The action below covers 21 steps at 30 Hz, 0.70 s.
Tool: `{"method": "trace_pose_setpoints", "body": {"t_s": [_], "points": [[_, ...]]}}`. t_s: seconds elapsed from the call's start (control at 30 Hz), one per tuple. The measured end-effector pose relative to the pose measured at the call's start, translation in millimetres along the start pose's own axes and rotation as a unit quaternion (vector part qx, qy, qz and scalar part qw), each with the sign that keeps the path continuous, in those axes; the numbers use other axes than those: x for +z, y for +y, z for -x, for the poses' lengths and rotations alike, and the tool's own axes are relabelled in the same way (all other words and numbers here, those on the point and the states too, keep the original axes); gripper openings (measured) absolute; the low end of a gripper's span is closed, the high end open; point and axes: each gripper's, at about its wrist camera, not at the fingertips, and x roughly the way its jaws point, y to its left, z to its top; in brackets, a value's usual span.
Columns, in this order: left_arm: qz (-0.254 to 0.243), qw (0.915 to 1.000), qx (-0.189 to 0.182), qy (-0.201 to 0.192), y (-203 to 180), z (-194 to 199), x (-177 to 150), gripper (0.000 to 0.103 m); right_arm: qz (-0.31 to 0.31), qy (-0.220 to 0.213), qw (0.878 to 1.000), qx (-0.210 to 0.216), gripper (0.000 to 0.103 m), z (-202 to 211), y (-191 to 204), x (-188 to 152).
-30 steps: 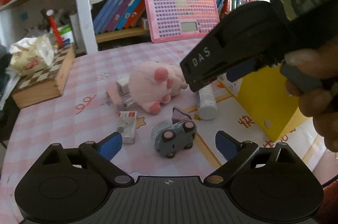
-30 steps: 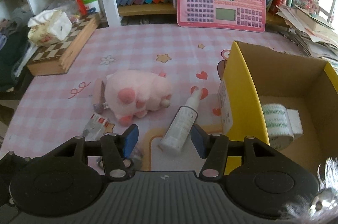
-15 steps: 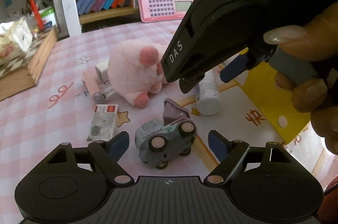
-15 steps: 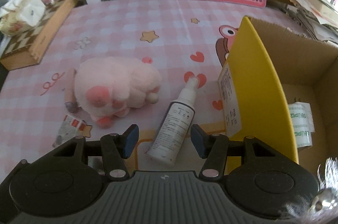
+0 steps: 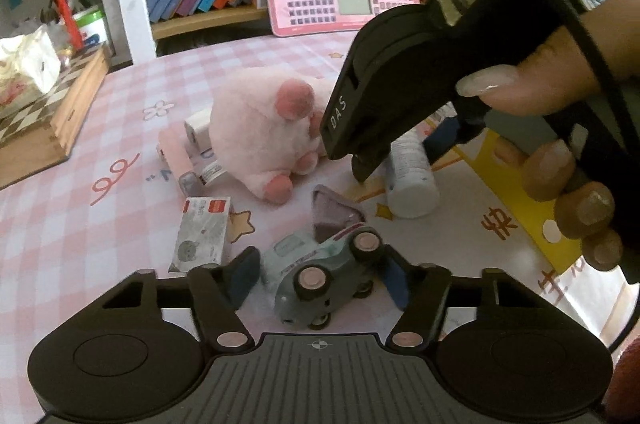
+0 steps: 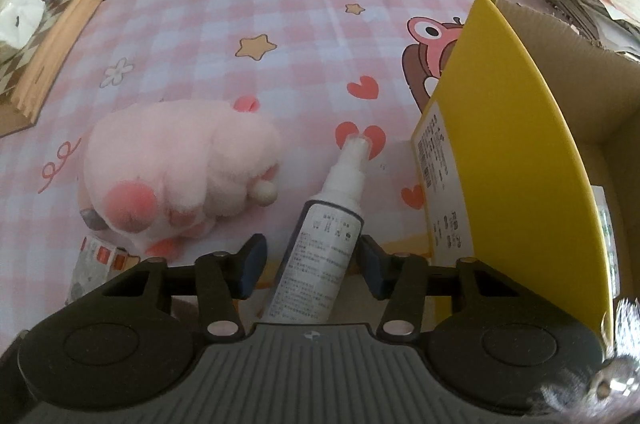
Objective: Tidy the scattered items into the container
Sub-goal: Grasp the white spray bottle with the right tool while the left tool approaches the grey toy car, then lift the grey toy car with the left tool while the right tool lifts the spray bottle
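Note:
A grey toy car point(image 5: 324, 276) lies on its side on the pink mat, between the open fingers of my left gripper point(image 5: 320, 274). A white spray bottle point(image 6: 324, 240) lies between the open fingers of my right gripper point(image 6: 310, 258), beside the yellow cardboard box point(image 6: 512, 128). The bottle point(image 5: 408, 176) also shows in the left wrist view under the right gripper's body. A pink plush pig point(image 6: 180, 168) lies left of the bottle. A small white packet point(image 5: 202, 232) lies left of the car.
A pink tube and small white items point(image 5: 188, 160) lie behind the pig. A roll with green print point(image 6: 606, 220) sits inside the box. A wooden chessboard box point(image 5: 48, 112) stands at the far left. A pink keyboard toy point(image 5: 340, 0) leans on the bookshelf.
Both grippers have moved forward and down. The car now sits between the left fingers and the bottle between the right fingers. The left fingers have narrowed a little.

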Motion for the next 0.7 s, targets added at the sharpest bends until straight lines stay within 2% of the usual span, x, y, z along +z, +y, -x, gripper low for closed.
{"method": "trace_pose_setpoints", "body": {"t_s": [0.07,0.13,0.33,0.7], "points": [[-0.001,1.0,-0.002,-0.001,-0.6,-0.3,-1.0,0.059,0.0,-0.001,1.0,0.005,0.034,0.5,-1.0,0.5],[0.0,1.0,-0.003,0.001,-0.4,0.2,-1.8,0.059,-0.001,0.0,1.0,0.013,0.032,1.0,-3.3,0.6],[0.017,0.9998,-0.012,-0.005,1.4,12.8,-3.1,0.059,-0.022,0.009,0.999,0.044,0.031,10.0,-11.8,-6.5],[0.045,0.9986,-0.005,-0.027,5.0,48.9,-12.7,0.059,0.007,-0.03,0.995,0.091,0.031,59.5,-13.4,-28.7]]}}
